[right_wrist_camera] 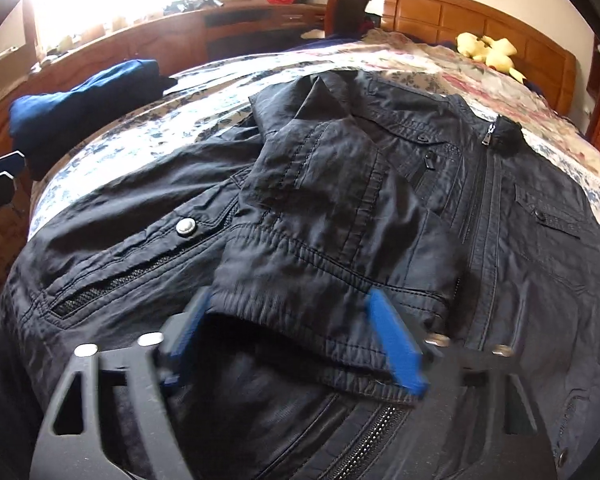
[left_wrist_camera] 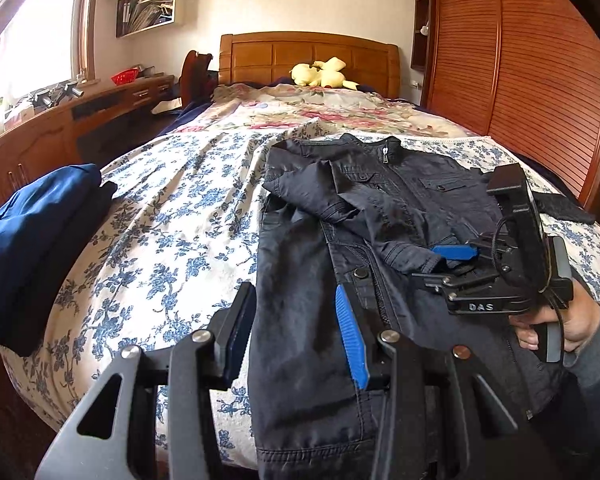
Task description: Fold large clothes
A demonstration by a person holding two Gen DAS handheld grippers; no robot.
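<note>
The left claw (left_wrist_camera: 300,340) hangs open over the near left edge of the dark crinkly zip-up jacket (left_wrist_camera: 380,208), which lies flat on the flowery bed (left_wrist_camera: 172,216), so nothing slides. The right claw (right_wrist_camera: 296,340) straddles the folded-in sleeve cuff (right_wrist_camera: 300,280), though I cannot tell if it pinches it. No boxes or baskets sit near either claw.

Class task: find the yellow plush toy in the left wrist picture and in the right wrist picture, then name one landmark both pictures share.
Left wrist: the plush toy lies top centre, at the head of the bed below the headboard.
Right wrist: the plush toy lies upper right, again against the headboard.
Shared landmark: the headboard; the folded blue cloth also shows in both.
</note>
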